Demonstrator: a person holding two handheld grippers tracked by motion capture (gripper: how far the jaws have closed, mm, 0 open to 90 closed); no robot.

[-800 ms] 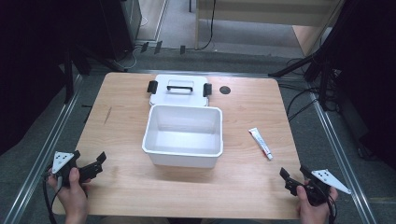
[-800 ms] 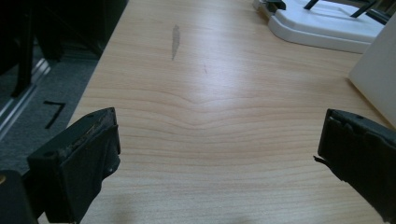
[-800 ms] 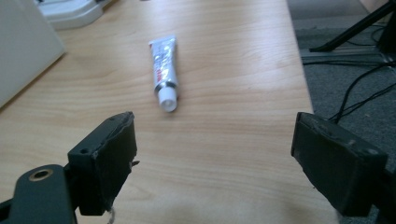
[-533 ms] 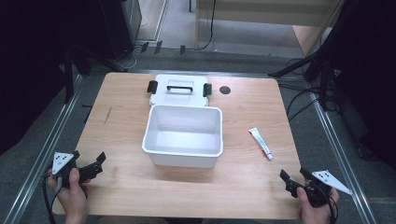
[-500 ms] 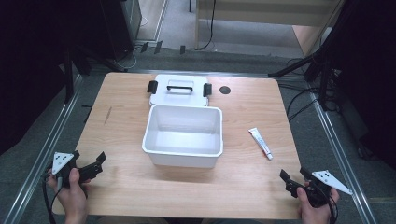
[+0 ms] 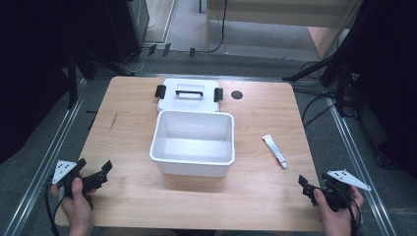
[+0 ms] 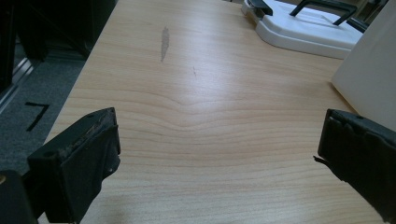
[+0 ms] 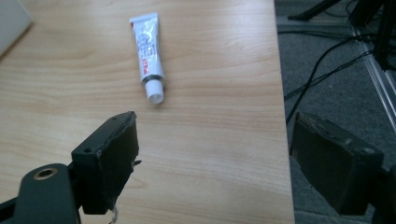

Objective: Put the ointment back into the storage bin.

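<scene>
The tube (image 6: 274, 151) lies flat on the desk (image 6: 255, 196), just right of the white box (image 6: 193, 142), cap end toward the person. The right gripper (image 6: 309, 188) hovers near the tube at the desk's near right corner, jaws wide apart and empty. The left gripper (image 6: 93, 172) sits left of the box, also open and empty. The lid (image 6: 189, 94) lies just behind the box.

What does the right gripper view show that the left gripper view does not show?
Right gripper view: a small white tube lying flat on the wood, cap end toward the camera, with cables on the grey floor past the table edge. Left gripper view: the white lid with its black handle, and a side wall of the white bin. Both show the wooden table and two black jaws standing apart with nothing between them.
</scene>
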